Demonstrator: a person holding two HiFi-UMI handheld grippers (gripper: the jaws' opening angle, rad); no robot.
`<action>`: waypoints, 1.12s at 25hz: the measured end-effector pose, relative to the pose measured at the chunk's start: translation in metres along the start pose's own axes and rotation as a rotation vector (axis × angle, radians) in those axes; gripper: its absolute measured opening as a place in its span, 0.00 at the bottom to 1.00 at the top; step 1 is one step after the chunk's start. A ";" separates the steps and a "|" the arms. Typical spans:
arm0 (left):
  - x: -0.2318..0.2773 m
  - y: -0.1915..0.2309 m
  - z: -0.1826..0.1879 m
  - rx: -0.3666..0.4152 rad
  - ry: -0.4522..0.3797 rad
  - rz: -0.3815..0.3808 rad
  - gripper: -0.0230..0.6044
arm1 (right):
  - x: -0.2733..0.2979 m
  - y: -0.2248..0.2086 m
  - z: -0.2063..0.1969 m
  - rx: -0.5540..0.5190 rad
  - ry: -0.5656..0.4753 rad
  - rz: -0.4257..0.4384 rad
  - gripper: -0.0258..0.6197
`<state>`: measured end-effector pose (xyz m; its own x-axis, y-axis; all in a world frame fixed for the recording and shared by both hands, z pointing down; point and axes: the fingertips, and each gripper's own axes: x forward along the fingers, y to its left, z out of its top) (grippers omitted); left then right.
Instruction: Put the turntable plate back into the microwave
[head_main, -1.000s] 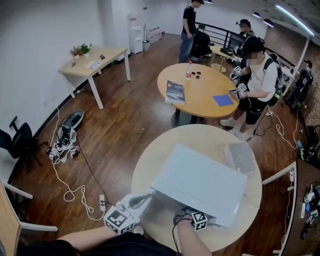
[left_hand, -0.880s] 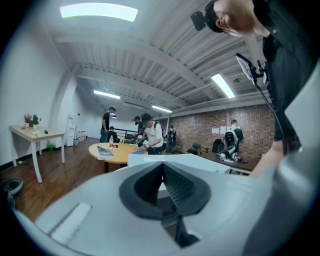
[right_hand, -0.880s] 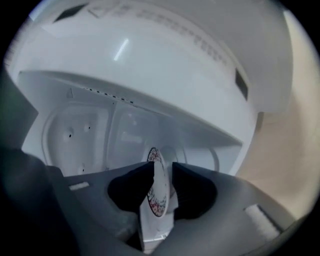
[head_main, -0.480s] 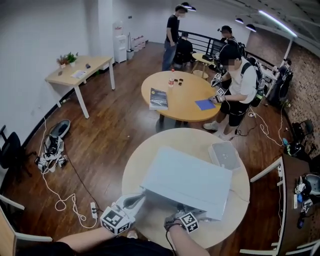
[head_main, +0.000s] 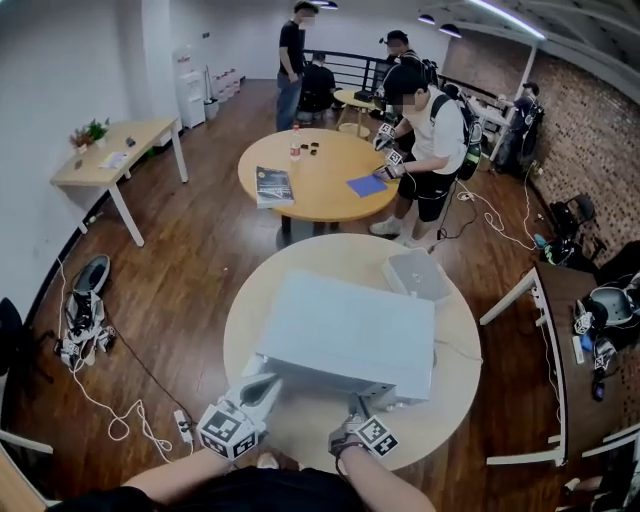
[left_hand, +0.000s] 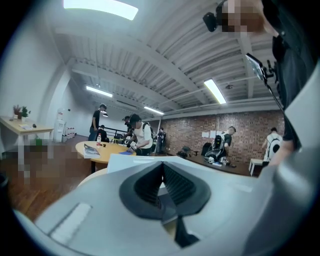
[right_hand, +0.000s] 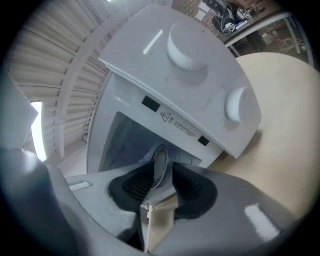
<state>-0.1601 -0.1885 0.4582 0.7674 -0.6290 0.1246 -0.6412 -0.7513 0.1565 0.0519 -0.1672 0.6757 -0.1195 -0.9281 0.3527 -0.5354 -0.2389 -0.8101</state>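
A white microwave (head_main: 345, 335) stands on a round pale table (head_main: 455, 340), its front toward me. In the right gripper view its control panel (right_hand: 200, 90) with two knobs and its open cavity (right_hand: 130, 142) fill the frame, tilted. My right gripper (right_hand: 161, 172) is shut on the glass turntable plate (right_hand: 159, 162), held edge-on just in front of the cavity mouth. In the head view the right gripper (head_main: 358, 412) sits at the microwave's near edge. My left gripper (head_main: 268, 385) hovers by the near left corner, shut and holding nothing; its own view shows the left gripper (left_hand: 161, 167) with the microwave's top (left_hand: 125, 160) beyond.
A flat grey-white box (head_main: 418, 275) lies on the table behind the microwave. A second round table (head_main: 320, 185) with a book, a bottle and a blue sheet stands farther back, with several people around it. Cables trail on the wooden floor (head_main: 120, 420) at the left.
The right gripper has shifted a little along the microwave's near edge with the plate. The left gripper stays by the near left corner. The head view has swung.
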 end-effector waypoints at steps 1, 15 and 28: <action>-0.001 0.000 0.001 0.000 -0.004 -0.006 0.04 | -0.006 0.001 0.002 -0.021 -0.008 0.005 0.21; -0.005 -0.009 0.013 -0.030 -0.043 -0.065 0.04 | -0.054 0.058 0.044 -0.544 -0.061 0.082 0.21; 0.009 -0.024 0.003 -0.025 -0.005 -0.112 0.04 | -0.107 0.125 0.043 -1.004 -0.139 0.214 0.20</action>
<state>-0.1379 -0.1772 0.4524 0.8343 -0.5422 0.0996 -0.5507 -0.8119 0.1937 0.0341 -0.1100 0.5163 -0.2307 -0.9631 0.1388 -0.9726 0.2238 -0.0633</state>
